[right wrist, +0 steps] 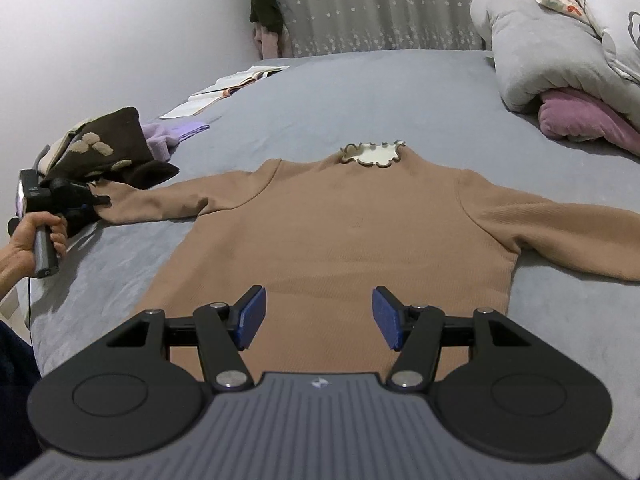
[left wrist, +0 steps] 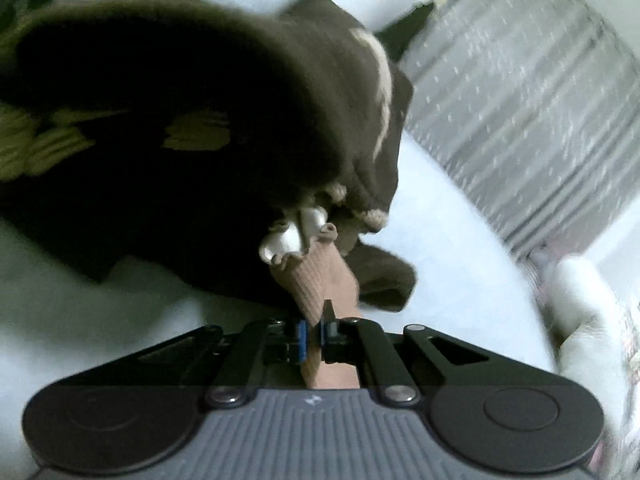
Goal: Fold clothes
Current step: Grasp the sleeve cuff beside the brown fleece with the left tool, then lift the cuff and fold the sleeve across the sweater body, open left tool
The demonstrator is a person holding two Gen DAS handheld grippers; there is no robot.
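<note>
the sweater point(right wrist: 332, 236) lies flat on the bed point(right wrist: 360, 92), front up, collar point(right wrist: 374, 154) away from the right gripper point(right wrist: 318, 318), sleeves spread to both sides. its long axis runs from the hem, under the right gripper, straight ahead to the collar. the left gripper point(left wrist: 314, 330) is clamped on the left cuff point(left wrist: 324, 276), at the far end of the left sleeve point(right wrist: 176, 200). the right gripper stands half open and empty over the hem. the coming fold likely carries that sleeve inward across the body, so the left hand point(right wrist: 36, 240) is the nearer one.

Tan sweater point(right wrist: 340, 232), cream frilled collar point(right wrist: 374, 155); grey bedsheet point(right wrist: 360, 92).
</note>
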